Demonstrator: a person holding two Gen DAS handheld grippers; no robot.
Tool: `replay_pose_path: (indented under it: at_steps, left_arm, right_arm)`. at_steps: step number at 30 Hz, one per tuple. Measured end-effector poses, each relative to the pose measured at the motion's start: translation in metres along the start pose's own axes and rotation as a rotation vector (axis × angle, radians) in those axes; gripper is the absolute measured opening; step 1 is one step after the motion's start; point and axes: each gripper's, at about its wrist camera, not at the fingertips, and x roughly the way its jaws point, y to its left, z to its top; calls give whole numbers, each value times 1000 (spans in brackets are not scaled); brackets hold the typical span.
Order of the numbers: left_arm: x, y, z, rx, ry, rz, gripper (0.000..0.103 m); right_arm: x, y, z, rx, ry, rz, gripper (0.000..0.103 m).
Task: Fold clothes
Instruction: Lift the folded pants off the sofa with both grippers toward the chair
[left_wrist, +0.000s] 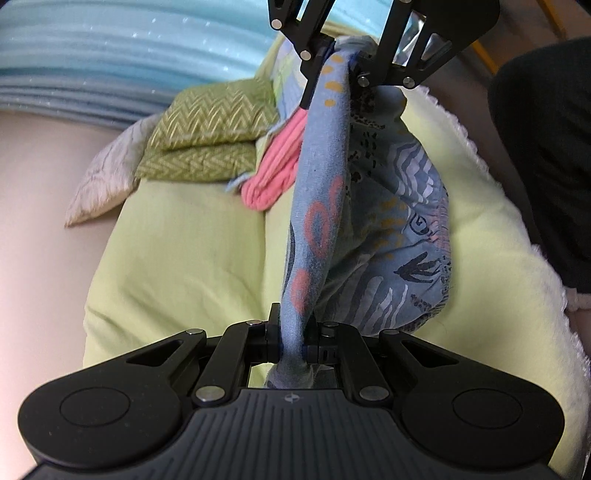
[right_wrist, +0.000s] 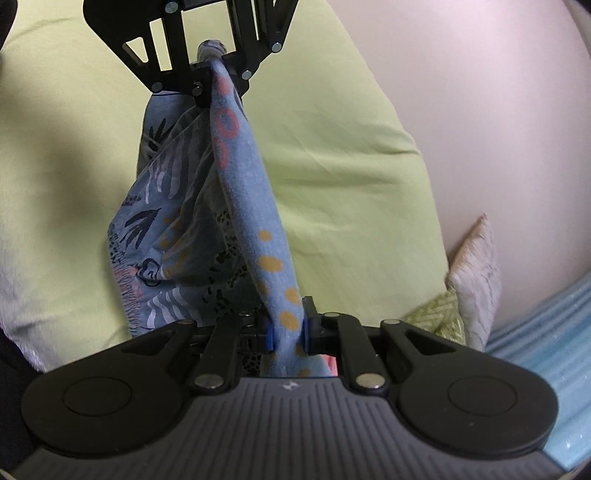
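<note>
Lime-green bedsheet (left_wrist: 177, 236) under a soft, light, patterned blue garment (left_wrist: 317, 206), stretched in the air between both tongs. Left gripper (left_wrist: 293, 347) and right gripper (right_wrist: 288, 332) each pinch a bunched edge; flat corners would grip better.

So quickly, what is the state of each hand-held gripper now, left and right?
Left hand-held gripper: closed on one end of the blue patterned garment.
Right hand-held gripper: closed on its other end.
</note>
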Motion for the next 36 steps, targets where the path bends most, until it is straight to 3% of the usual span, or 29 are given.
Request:
replay_pose_path:
  at_steps: [8,22,30,36]
  left_arm:
    - [8,-7,57,68,-139,-17,8]
    - [29,-39,193,201,-476,-100,8]
    - [36,-50,242,245,-560,-120,8]
    - [31,-60,260,283,-593,-121,8]
  right_arm:
    - [-40,-15,-48,53,122,-57,10]
    - [-116,-38,-163,148,468,-160,10]
    - [-142,-44,-202,172,565,-190,10]
    - [-155,-49,-215,195,602,-218,10]
